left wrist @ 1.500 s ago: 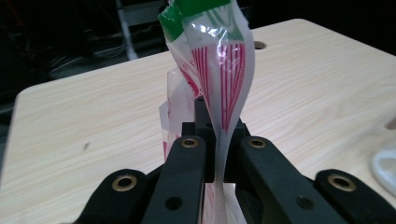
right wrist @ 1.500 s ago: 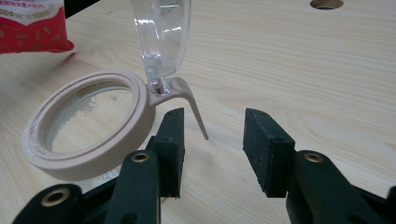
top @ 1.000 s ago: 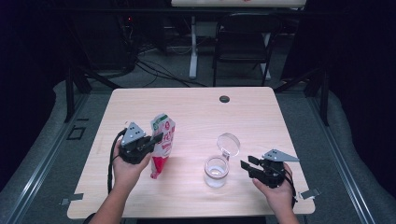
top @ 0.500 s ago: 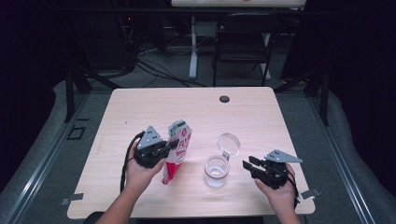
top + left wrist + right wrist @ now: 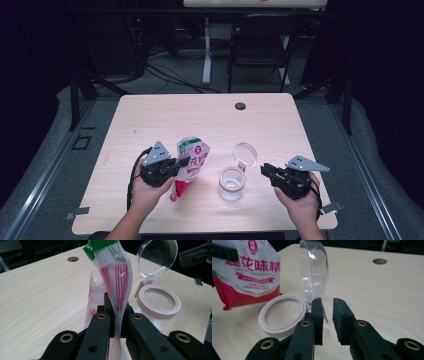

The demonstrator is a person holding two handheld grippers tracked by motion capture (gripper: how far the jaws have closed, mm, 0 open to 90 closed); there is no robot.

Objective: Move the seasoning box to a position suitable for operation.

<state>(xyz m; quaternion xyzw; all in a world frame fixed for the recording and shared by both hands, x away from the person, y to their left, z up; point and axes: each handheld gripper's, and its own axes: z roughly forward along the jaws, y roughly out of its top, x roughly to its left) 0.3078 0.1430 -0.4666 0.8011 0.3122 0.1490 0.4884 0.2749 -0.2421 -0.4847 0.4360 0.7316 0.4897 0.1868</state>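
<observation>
Left tongs at lower left of centre in the high view, held in a hand rising from the bottom edge, jaws clamped on the edge of a red, white and green printed pouch. In the left gripper view, same tongs at bottom centre, black jaws pinching the thin plastic of the pouch, which rises upright between them with red stripes and a green top. Pouch tilted in the high view, its lower red corner close to or touching the counter; contact not clear.

Right tongs at lower right in the high view, held in the other hand, jaws pointing toward frame left. In the right gripper view, these tongs at bottom centre, jaws slightly parted with a narrow gap, gripping nothing.

Clear jar standing on the counter between the two tongs, just right of the pouch, with a pale pink rim and a clear round hinged lid flipped up and open.

Small dark round hole near the far edge of the pale wooden counter. Black folding chair and loose cables on the floor in the upper part of the frame
</observation>
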